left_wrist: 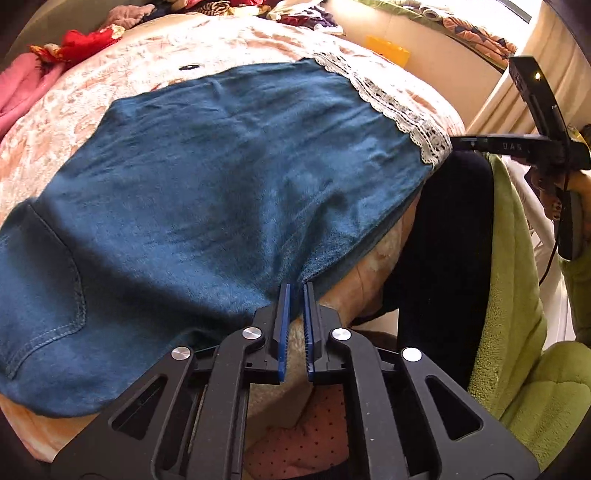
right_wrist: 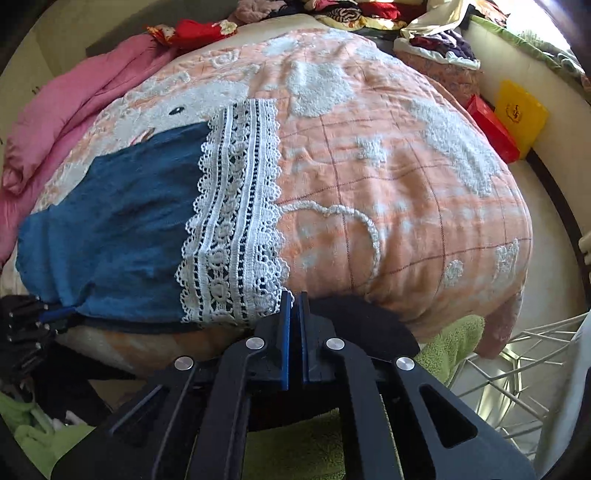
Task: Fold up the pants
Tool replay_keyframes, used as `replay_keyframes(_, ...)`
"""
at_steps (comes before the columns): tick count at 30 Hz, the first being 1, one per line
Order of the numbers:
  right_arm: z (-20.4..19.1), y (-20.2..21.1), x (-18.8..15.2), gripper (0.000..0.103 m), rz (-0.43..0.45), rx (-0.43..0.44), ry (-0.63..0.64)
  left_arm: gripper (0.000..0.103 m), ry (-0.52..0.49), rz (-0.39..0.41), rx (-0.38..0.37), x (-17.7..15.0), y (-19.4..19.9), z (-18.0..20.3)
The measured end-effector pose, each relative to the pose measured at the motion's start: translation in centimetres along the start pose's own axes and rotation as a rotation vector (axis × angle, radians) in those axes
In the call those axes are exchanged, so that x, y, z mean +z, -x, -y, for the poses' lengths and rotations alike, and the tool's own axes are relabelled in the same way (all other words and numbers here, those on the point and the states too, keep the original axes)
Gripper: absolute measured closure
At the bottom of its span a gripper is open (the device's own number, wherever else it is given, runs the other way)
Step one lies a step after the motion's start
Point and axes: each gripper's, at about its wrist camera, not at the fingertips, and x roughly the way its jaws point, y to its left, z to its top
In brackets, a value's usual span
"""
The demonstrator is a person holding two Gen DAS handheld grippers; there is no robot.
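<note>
Teal-blue denim pants [left_wrist: 207, 177] lie flat on a peach and white bedspread [left_wrist: 74, 122], with a white lace cuff [left_wrist: 391, 107] at the far right end. My left gripper [left_wrist: 297, 286] is at the pants' near edge, its jaws nearly closed with the hem's edge at the tips. In the right wrist view the pants [right_wrist: 118, 229] and lace cuff [right_wrist: 232, 221] lie left of centre. My right gripper [right_wrist: 294, 295] is nearly closed at the cuff's near corner; whether it holds cloth is unclear. The left gripper [right_wrist: 48, 317] shows at the left edge.
A pink quilt [right_wrist: 66, 122] lies at the bed's left. Piled clothes [right_wrist: 351, 13] sit at the far end. A red box [right_wrist: 493, 127] and yellow bag [right_wrist: 519, 112] rest by the right wall. A white wire rack [right_wrist: 524, 365] stands at lower right. Green fleece [left_wrist: 517, 332] covers the person.
</note>
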Motion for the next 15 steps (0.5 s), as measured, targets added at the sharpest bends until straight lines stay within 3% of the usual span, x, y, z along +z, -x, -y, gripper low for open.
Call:
replay_keyframes(3, -0.3, 0.9, 0.1, 0.094, 0.039, 0.013, 0.006, 0.087, -0.003, 0.010, -0.013, 0.0, 0.4, 0.2)
replay_keyframes(5, -0.4, 1.6, 0.3, 0.081, 0.059, 0.028, 0.002, 0.081, -0.004, 0.018, -0.012, 0.0, 0.7, 0.3)
replay_keyframes(8, -0.2, 2.1, 0.5, 0.077, 0.078, 0.020, -0.004, 0.076, 0.010, 0.045, -0.009, -0.1, 2.0, 0.0)
replay_keyframes(12, -0.9, 2.8, 0.7, 0.077, 0.093, 0.024, 0.008, 0.067, 0.046, 0.100, 0.045, -0.6, 4.5, -1.5)
replay_keyframes(15, -2.5, 2.8, 0.9, 0.074, 0.096, 0.042, 0.063, 0.058, 0.128, 0.130, 0.120, -1.4, 6.3, -4.1)
